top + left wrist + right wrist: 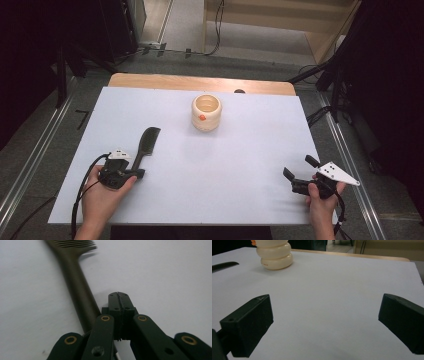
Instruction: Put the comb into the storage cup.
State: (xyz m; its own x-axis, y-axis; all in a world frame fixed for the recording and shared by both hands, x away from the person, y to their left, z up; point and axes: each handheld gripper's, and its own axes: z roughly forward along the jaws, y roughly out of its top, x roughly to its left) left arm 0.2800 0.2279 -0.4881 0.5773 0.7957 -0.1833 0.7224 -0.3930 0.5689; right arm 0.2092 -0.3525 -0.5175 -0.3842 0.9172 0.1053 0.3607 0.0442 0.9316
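Two grippers on the table, but the left gripper (131, 173) is the one that matters, since the long black plastic comb (145, 145) lies right by it on the white table sheet (240, 150) while the right gripper (296, 175) sits well apart at the far side. In the left gripper view its jaws are clenched tight together on nothing, and the comb handle (80, 295) runs just beside them on their left, close to touching, though I can't tell if it actually does. So the comb isn't between the jaws; it's off to one side. Its long axis runs away from the person, leaning slightly right, toothed head pointing roughly toward the cream ribbed ceramic cup (206, 113) near the back edge. The right gripper's jaws stand wide apart, empty. My guess is the left one needs to spread and shift sideways over the handle, jaws set across that axis.
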